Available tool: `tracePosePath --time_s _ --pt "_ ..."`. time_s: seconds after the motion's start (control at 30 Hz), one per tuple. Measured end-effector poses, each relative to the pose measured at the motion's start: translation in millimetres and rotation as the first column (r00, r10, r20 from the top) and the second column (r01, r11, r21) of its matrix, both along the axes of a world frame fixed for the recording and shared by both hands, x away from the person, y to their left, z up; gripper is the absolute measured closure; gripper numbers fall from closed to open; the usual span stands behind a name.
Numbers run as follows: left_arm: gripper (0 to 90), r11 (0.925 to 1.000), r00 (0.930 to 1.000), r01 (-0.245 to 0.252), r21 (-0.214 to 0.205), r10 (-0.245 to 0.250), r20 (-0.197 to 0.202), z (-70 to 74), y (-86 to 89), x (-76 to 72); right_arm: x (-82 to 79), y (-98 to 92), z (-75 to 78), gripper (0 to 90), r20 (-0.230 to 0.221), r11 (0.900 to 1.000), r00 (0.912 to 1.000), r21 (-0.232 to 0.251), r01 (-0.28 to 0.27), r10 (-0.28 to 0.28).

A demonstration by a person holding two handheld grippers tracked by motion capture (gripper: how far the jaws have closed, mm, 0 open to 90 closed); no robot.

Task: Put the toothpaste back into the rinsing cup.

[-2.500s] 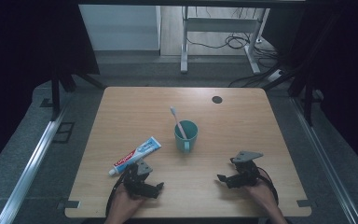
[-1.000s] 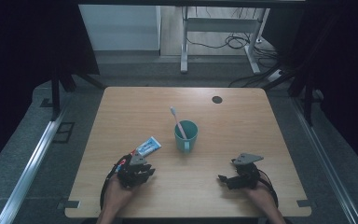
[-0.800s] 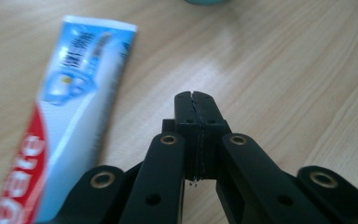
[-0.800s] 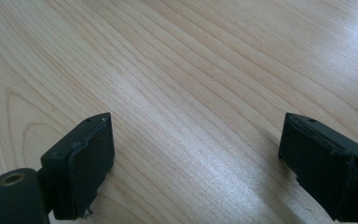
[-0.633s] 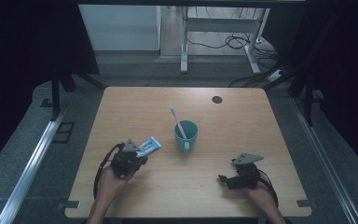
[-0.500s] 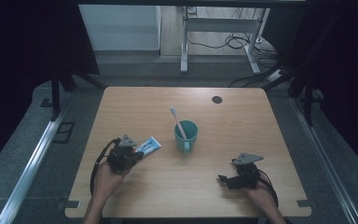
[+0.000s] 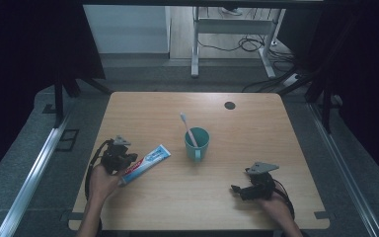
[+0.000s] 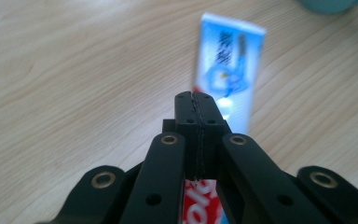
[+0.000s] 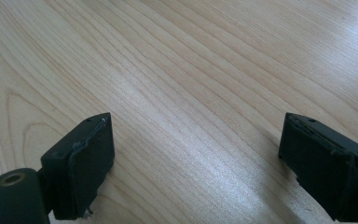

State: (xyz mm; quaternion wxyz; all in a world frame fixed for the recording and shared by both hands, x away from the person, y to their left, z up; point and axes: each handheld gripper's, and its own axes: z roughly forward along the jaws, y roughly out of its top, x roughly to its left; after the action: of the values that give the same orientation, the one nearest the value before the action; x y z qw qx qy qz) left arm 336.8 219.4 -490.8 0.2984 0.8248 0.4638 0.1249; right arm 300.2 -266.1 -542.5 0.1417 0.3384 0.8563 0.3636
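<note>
A white, blue and red toothpaste tube (image 7: 145, 160) lies slantwise at the table's left front. My left gripper (image 7: 127, 160) is at its lower left part. In the left gripper view the jaws (image 8: 196, 98) are pressed together on the tube (image 8: 228, 60); its blue end sticks out past the tips and its red part shows behind them. A teal cup (image 7: 197, 144) with a toothbrush (image 7: 187, 128) in it stands mid-table. My right gripper (image 7: 236, 190) rests at the front right, open, with bare wood between its pads (image 9: 86, 163).
The wooden table (image 7: 256, 128) has a dark round hole (image 7: 229, 105) near its far edge. Black curtains hang at both sides, and a metal rail (image 7: 34, 168) runs along the floor on the left. Cables lie on the floor behind the table.
My left hand has moved left and farther up the table, and its gripper now sits at the tube's left side. The tube has hardly shifted. The right hand has kept still.
</note>
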Motion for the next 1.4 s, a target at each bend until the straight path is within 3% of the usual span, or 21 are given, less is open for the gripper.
tracePosePath --time_s 0.17,0.4,1.1,1.27,1.4 --pt "89.4 0.9996 0.9992 -0.028 -0.002 0.028 -0.029 -11.7 9.9 0.3 0.1 0.0 0.0 10.3 0.001 1.0000 1.0000 0.000 0.000 0.000" --pt "89.4 0.9997 0.9975 -0.025 0.002 0.025 -0.067 -22.5 14.8 -2.7 0.1 0.0 0.0 10.3 0.001 1.0000 1.0000 0.000 0.000 0.000" --pt "89.1 0.9997 0.9972 -0.004 -0.026 0.002 -0.075 -23.3 5.9 -21.7 0.0 0.0 0.0 10.3 0.000 1.0000 1.0000 0.000 0.000 0.000" --pt "83.0 0.9998 0.9977 -0.016 -0.013 0.015 -0.067 -17.8 5.8 -20.1 0.0 0.0 0.0 10.3 0.000 1.0000 1.0000 0.000 0.000 0.000" --pt "68.2 0.9996 0.9978 -0.024 -0.011 0.023 -0.062 -10.4 4.2 -18.5 0.1 0.0 -0.1 10.3 0.002 1.0000 1.0000 0.000 -0.001 0.001"
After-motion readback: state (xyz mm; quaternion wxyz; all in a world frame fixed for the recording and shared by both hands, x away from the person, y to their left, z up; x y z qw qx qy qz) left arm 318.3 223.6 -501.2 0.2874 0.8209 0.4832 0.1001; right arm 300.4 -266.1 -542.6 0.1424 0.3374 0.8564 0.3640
